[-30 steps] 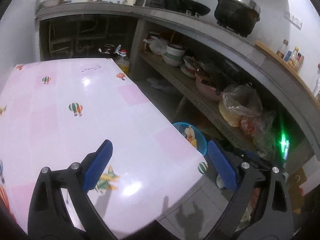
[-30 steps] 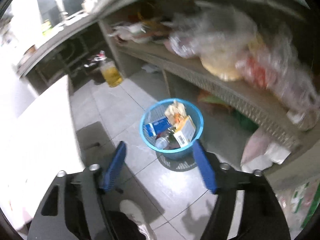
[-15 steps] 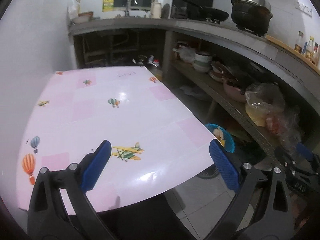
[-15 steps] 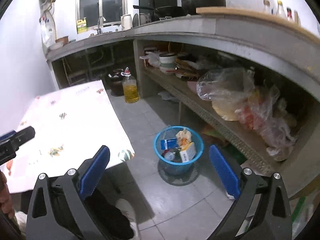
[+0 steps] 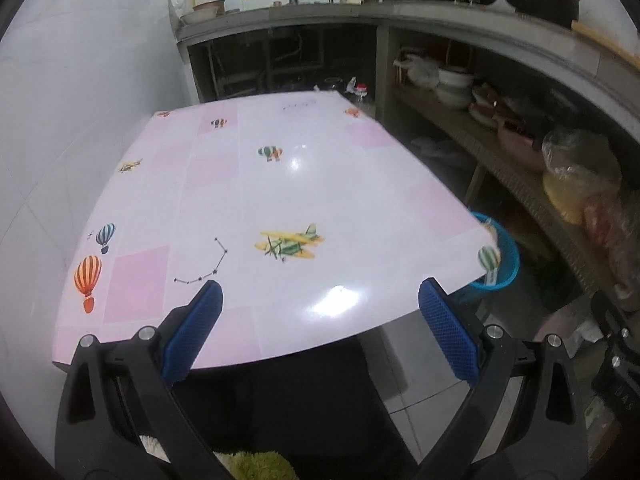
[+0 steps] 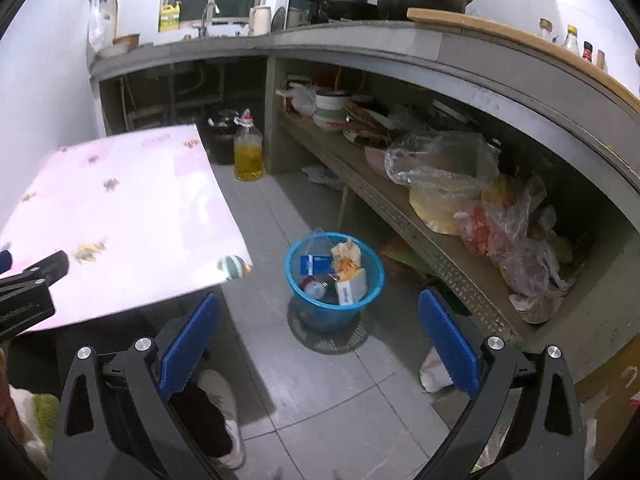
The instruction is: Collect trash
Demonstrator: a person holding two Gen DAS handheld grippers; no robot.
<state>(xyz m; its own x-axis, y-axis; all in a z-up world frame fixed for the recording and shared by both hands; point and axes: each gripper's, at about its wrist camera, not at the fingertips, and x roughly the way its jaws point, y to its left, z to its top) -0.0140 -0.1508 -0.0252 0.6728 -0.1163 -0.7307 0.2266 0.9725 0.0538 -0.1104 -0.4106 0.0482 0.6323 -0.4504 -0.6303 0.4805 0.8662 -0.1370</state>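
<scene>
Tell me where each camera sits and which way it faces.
Left wrist: on the left gripper, open, looking down across the pink table.
Right wrist: on the right gripper, open, facing the blue trash basket on the floor; a shoe shows below.
Shared: table, basket, kitchen counter.

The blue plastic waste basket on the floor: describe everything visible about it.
The round blue plastic waste basket stands upright on the grey tiled floor, between the pink table and the low kitchen shelf. Its walls look slatted and taper downward, casting a patterned shadow. It is well filled: a blue carton, a clear plastic bottle, a white and orange box and crumpled wrappers. A thin clear liner peeks above the rim. Neither gripper touches it.
</scene>
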